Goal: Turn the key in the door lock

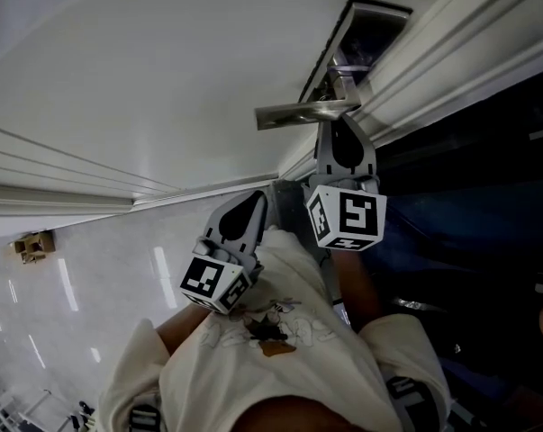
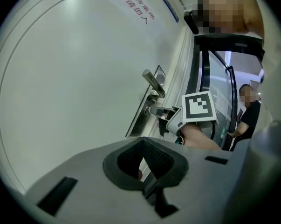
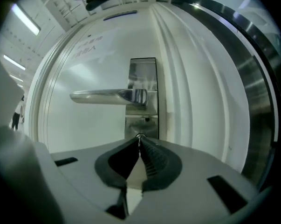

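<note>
A silver lever handle (image 3: 107, 96) sticks out leftward from a metal lock plate (image 3: 142, 73) on a white door (image 1: 163, 79). Below the handle, my right gripper (image 3: 139, 140) is shut on the small metal key (image 3: 139, 136), whose tip sits at the keyhole. The head view shows this right gripper (image 1: 340, 122) right under the handle (image 1: 298, 112). My left gripper (image 1: 256, 198) hangs back from the door, lower and to the left, its pads together with nothing between them. From the left gripper (image 2: 142, 141) view, the right gripper (image 2: 156, 111) shows pressed against the plate (image 2: 140, 118).
White moulding of the door frame (image 1: 433, 61) runs beside the lock, with dark glass (image 1: 487, 169) beyond it. A small brown box (image 1: 34, 244) lies on the glossy floor. A person (image 2: 250, 106) stands in the background behind the glass.
</note>
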`<state>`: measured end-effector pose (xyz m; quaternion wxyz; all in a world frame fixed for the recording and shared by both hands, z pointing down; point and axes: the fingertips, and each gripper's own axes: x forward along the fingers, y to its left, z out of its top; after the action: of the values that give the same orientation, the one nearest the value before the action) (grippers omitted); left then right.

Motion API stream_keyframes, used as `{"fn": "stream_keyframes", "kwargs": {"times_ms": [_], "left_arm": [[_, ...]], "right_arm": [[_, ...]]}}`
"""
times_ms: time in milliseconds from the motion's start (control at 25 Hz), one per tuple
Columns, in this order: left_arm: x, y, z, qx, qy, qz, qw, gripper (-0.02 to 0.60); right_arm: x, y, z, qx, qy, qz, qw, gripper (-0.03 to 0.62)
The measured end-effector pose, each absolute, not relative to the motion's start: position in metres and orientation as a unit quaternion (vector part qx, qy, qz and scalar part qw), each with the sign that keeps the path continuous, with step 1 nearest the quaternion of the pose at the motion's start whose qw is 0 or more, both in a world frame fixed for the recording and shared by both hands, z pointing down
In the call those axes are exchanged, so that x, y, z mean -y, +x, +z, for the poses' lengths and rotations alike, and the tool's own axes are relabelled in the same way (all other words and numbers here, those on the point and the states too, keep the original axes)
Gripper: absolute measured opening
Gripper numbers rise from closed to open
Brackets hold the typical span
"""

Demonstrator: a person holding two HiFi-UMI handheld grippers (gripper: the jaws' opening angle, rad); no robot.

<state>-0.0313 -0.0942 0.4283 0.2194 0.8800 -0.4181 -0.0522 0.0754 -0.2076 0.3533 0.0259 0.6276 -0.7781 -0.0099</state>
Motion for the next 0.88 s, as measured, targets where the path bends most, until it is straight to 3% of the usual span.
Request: {"fn": "stream_keyframes", "kwargs": {"times_ms": [880], "left_arm": [[0.0974, -0.0258, 0.4294, 0.412, 0.883, -0.051, 0.217, 0.005]], "right_arm": [[0.2115, 0.0817, 0.3529, 0.77, 0.495, 0.31, -0.256, 0.025]]}}
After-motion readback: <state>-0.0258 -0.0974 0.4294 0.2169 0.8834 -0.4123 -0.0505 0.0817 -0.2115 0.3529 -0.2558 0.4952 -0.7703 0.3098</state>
